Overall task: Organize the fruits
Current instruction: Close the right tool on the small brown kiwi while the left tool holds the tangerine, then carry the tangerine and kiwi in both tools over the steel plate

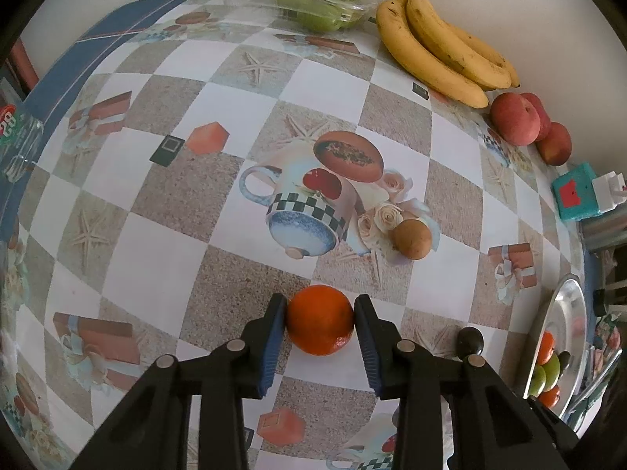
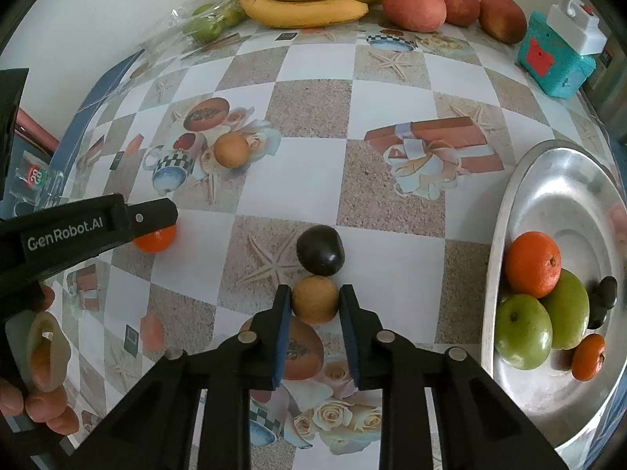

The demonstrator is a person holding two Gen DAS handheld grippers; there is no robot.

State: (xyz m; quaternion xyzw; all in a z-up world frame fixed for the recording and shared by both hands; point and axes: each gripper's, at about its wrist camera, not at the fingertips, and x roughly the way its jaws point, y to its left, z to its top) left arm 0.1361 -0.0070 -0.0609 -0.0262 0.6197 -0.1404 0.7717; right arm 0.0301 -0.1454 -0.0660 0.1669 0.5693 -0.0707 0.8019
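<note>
Left tool [image 1: 320, 307] clamps an orange [image 1: 320, 319] — right tool [image 2: 315, 293] clamps a brown fruit [image 2: 315, 300].

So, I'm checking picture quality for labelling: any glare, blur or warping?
Left wrist view: strong fisheye bending of the tablecloth, dark corners, orange sharp. Right wrist view: same warping, bright glare on the metal tray, brown fruit sharp.

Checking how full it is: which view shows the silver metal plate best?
The right wrist view: the silver metal plate shows nearly whole, holding oranges, green fruits and a dark fruit. The left wrist view catches only its edge-on sliver at the right.
</note>
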